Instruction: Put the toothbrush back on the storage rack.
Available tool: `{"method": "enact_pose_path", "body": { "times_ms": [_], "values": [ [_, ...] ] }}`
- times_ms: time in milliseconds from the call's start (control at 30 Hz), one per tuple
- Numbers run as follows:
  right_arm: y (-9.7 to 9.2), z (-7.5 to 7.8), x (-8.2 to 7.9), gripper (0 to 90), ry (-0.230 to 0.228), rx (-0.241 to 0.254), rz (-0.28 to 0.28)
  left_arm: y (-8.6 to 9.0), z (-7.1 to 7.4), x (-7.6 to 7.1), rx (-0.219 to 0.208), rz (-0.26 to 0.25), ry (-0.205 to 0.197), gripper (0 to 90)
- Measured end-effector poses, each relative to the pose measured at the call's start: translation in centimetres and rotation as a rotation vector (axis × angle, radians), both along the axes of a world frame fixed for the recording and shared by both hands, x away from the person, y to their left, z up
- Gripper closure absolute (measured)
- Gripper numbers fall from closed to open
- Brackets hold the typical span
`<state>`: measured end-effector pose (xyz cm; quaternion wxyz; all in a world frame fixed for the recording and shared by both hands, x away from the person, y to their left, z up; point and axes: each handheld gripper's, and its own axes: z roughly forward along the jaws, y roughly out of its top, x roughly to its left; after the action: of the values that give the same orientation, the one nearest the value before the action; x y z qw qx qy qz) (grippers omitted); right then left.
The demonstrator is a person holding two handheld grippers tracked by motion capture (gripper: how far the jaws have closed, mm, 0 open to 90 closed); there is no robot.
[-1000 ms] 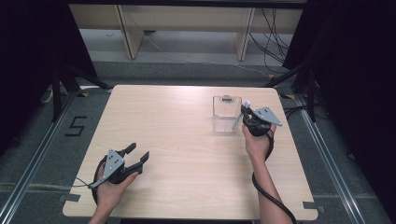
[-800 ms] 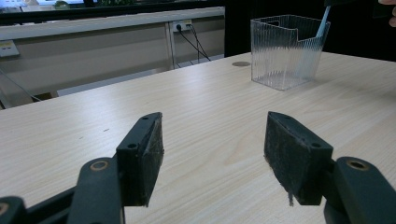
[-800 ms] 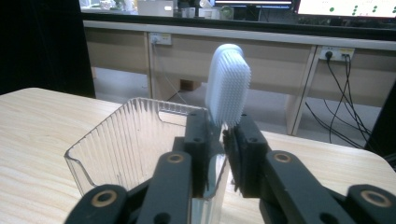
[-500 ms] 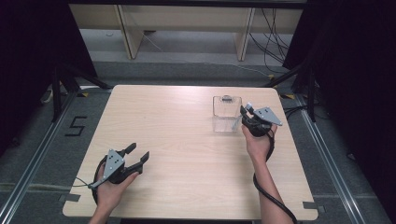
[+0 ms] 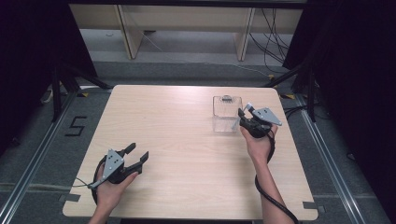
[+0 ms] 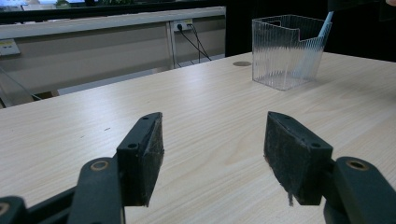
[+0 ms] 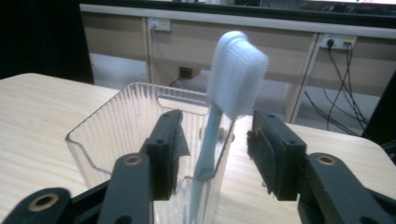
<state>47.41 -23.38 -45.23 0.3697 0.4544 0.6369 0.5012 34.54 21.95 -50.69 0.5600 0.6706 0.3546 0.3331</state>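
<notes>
1. High view: clear plastic box point(image 5: 227, 113) stands far right on the table point(image 5: 177, 130); right gripper point(image 5: 243, 117) sits just beside its right wall.
2. Right gripper view: jaws spread, apart from the light blue toothbrush point(image 7: 223, 112), which stands in the box point(image 7: 140, 140), bristle head above the rim, leaning on the wall.
3. Left gripper point(image 5: 138, 156), near left: jaws spread, pinching nothing.
4. Left gripper view: box point(image 6: 287, 49) well apart, with the toothbrush point(image 6: 323, 30) leaning in it.

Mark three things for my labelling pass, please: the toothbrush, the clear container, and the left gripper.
toothbrush point(image 7: 237, 77): right gripper view, on the bristle head.
clear container point(image 6: 280, 51): left gripper view, on its ribbed front wall.
left gripper point(image 5: 136, 156): high view, midway between its open fingers.
</notes>
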Motion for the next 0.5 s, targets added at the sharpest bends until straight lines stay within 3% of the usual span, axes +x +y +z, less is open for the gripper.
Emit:
{"method": "enact_pose_path", "body": {
  "times_ms": [167,500],
  "values": [
    [-0.04,0.04,-0.1,46.3,0.017,-0.02,0.036,-0.04,-0.1,-0.02,-0.001,-0.002,0.003,37.1],
    [-0.73,0.07,-0.79,32.2,0.07,-0.024,0.037,0.0,-0.1,-0.02,0.003,-0.002,-0.002,37.1]
  ]
}}
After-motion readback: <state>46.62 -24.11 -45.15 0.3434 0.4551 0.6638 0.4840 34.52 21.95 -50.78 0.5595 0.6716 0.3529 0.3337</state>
